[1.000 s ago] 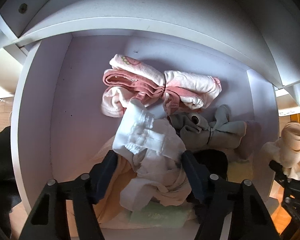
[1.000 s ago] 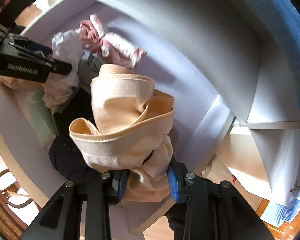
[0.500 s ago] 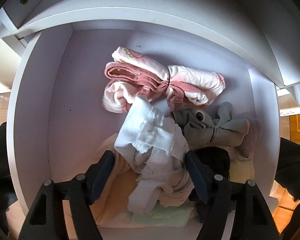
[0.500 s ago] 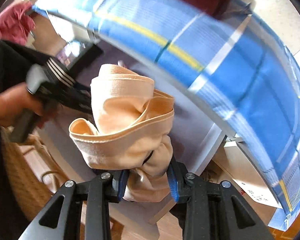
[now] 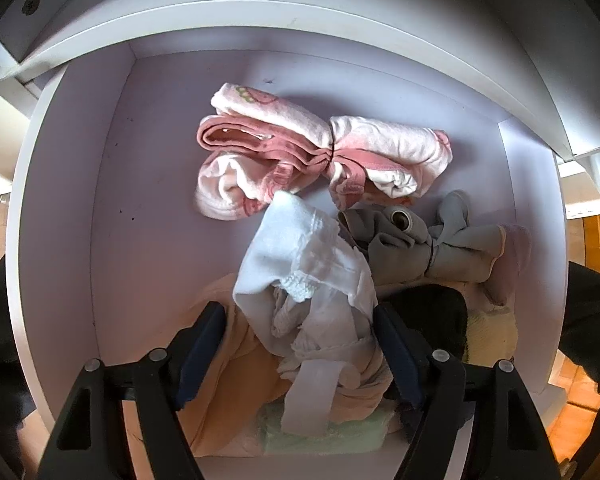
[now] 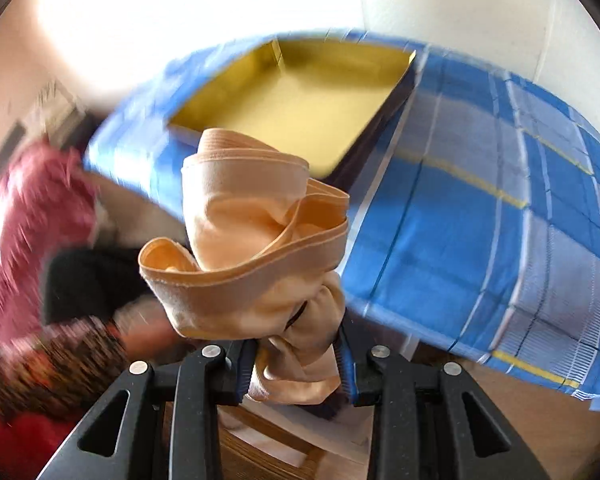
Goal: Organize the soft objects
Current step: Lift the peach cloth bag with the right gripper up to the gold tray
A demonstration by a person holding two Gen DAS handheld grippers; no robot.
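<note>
A: Left wrist view first. Where's the cloth?

B: The white garment lies lower centre in the white drawer, its long axis running up the frame, right between the fingers of the left gripper. The jaws are spread wide, and neither pad clearly presses on it.

A: And the right wrist view?

B: The right gripper, bottom centre, is pinching the peach garment. The yellow box sits above it, on the blue plaid cloth, so it's probably headed there.
</note>
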